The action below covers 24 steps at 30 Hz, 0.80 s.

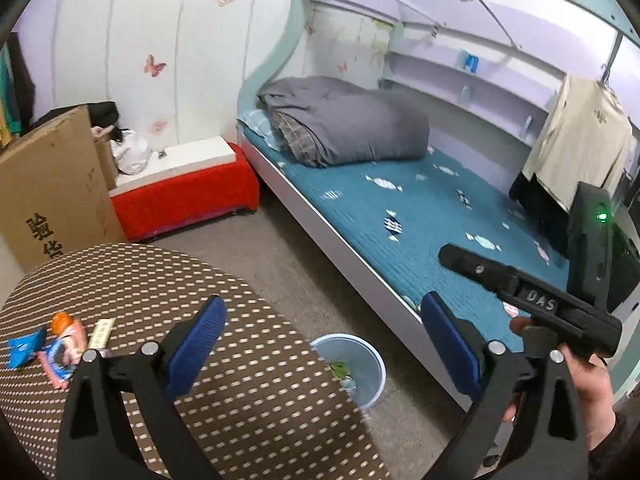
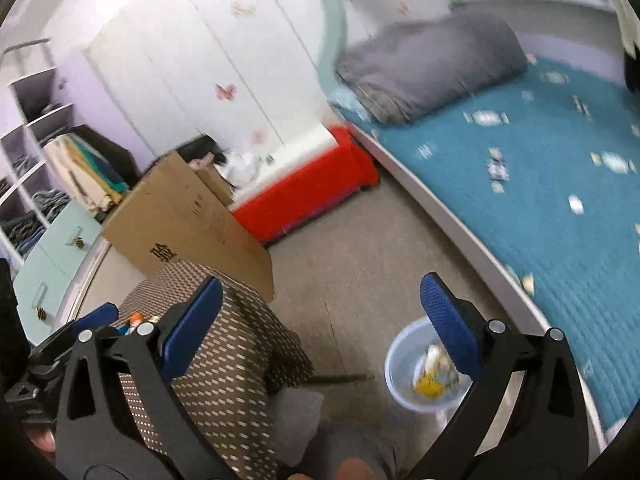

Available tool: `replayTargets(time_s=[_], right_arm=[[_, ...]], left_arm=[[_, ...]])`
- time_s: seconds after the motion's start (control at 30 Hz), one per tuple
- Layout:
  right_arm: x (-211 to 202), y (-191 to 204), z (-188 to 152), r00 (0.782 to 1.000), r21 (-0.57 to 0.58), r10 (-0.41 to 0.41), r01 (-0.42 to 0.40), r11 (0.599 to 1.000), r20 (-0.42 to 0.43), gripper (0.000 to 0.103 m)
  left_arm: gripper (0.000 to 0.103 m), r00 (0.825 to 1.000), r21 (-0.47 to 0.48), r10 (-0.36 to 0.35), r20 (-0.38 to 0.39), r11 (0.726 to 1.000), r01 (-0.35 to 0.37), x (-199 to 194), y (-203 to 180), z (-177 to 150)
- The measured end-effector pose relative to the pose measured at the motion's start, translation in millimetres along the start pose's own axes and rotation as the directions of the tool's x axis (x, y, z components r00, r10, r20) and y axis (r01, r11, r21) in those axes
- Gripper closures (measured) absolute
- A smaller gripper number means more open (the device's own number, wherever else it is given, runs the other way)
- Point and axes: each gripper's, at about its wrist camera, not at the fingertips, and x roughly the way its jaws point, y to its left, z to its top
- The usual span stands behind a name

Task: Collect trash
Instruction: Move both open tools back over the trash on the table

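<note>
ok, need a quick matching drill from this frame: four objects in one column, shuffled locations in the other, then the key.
Objects:
1. snack wrappers
2. trash bin
3. grey quilt
4. cardboard box

Places:
A. on the blue bed
B. on the dotted table
C. on the floor between table and bed
D. behind the table, beside the red bench

Pairs: 1-B, 2-C, 3-A, 4-D

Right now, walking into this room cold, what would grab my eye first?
Probably the teal bedspread with a folded grey quilt at its head, and the bright red bench beside it. Nearer, colourful snack wrappers lie on a brown dotted tabletop, and a pale blue bin on the floor holds trash. Both grippers, left and right, gape open, empty.
</note>
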Motion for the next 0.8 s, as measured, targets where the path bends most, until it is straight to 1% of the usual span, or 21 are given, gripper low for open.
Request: replayTargets(time_s=[0.03,0.1,0.2,0.3,0.43,0.63,0.8], right_arm=[[-2,7,0,1.000,-0.021,0.010,-0.010,1.000,0.003,0.006],[-1,26,1,0.999,-0.058,0.032,-0.034,0.998,-0.030,0.006],[1,55,0,0.998,-0.133,0.039,-0.044,0.990,-0.044,0.006],[7,78,-3,0.997,-0.174,0.036,-0.048,0.984,-0.071,0.006],[17,114,-11,0.993,-0.239,0.046,-0.072,0.968,-0.112,0.006],[29,161,-27,0.983,-0.327,0.071,-0.124,0.937,-0.170,0.006],[43,188,-40,0.974,-0.365,0.074,-0.151,0.919,-0.216,0.006]], left_arm=[[0.007,1.000,-0.004,0.007,0.009,1.000,-0.007,-6,4,-1],[0.007,0.999,-0.019,0.032,0.029,0.999,-0.032,-20,17,-3],[0.007,0.997,-0.038,0.064,0.040,0.997,-0.063,-34,33,-5],[0.007,0.993,-0.065,0.096,0.062,0.994,-0.092,-50,51,-9],[0.007,0.990,-0.108,0.122,0.071,0.988,-0.114,-66,74,-18],[0.007,0.982,-0.199,0.177,0.067,0.967,-0.160,-87,116,-39],[0.007,0.975,-0.259,0.214,0.062,0.947,-0.191,-104,147,-58]])
